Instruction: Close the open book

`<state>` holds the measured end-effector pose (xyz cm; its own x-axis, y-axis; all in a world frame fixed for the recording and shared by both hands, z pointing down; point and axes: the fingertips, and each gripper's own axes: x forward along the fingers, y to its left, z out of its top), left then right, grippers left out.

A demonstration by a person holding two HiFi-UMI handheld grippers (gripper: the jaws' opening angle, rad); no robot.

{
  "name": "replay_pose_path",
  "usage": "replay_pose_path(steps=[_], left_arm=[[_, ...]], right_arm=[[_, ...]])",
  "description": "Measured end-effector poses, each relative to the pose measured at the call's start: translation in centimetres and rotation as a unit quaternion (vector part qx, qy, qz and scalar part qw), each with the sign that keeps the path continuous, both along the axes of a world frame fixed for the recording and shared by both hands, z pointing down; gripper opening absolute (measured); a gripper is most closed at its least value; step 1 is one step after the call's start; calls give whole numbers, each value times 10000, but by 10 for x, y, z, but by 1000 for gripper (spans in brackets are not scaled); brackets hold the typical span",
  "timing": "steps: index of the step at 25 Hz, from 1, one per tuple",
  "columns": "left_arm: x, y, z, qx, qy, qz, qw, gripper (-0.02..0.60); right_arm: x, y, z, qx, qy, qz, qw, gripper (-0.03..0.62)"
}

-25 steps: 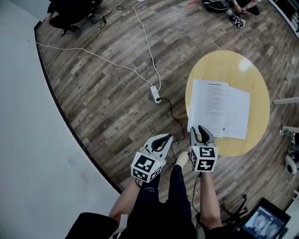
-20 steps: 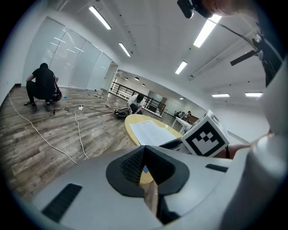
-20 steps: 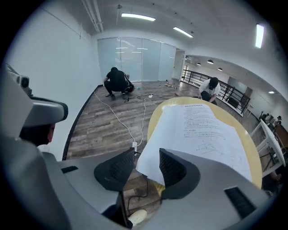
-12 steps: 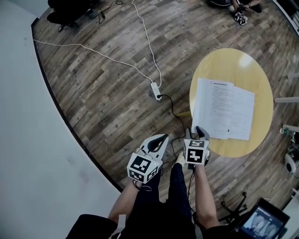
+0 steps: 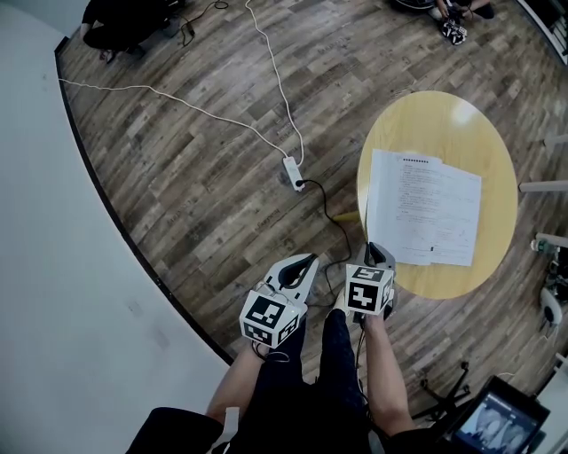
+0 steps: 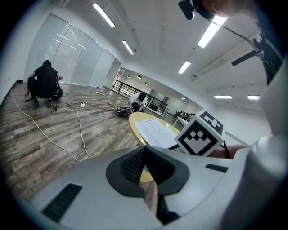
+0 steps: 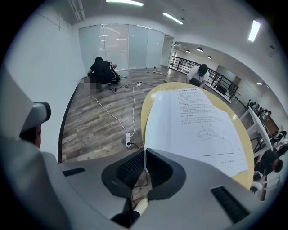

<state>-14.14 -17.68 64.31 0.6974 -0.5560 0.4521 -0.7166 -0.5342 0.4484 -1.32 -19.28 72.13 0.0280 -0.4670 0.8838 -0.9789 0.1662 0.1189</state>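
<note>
The open book lies flat on the round yellow table, white printed pages up. My right gripper hangs at the table's near edge, just short of the book's near left corner, pointing steeply down. Its jaws are closing, the tips meet and nothing is between them. In the right gripper view the book spreads just beyond the right gripper. My left gripper is shut and empty over the floor, left of the table. The left gripper view shows the book and table beyond the left gripper.
A power strip with white and black cables lies on the wooden floor left of the table. People crouch at the far edge of the room. A screen stands at the lower right. The person's legs are below the grippers.
The right gripper sank and tipped downward at the table's near edge, and its open jaws came together. The left gripper slipped slightly down and left.
</note>
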Motion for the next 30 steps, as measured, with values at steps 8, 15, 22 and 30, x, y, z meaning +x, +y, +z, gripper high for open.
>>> replay_pose_path(steps=[8, 15, 22, 30], left_arm=[[13, -12, -6, 138, -114, -20, 9998, 3], [74, -22, -59, 652, -150, 151, 9976, 3], [177, -13, -94, 1137, -227, 629, 9913, 3], [279, 6, -69, 1116, -409, 1141, 9863, 3]], right_arm=[[6, 2, -27, 293, -576, 158, 9978, 17], [60, 10, -115, 1067, -975, 309, 9890, 17], [187, 34, -149, 1710, -833, 881, 9778, 17], [322, 72, -74, 1469, -639, 1721, 9720, 23]])
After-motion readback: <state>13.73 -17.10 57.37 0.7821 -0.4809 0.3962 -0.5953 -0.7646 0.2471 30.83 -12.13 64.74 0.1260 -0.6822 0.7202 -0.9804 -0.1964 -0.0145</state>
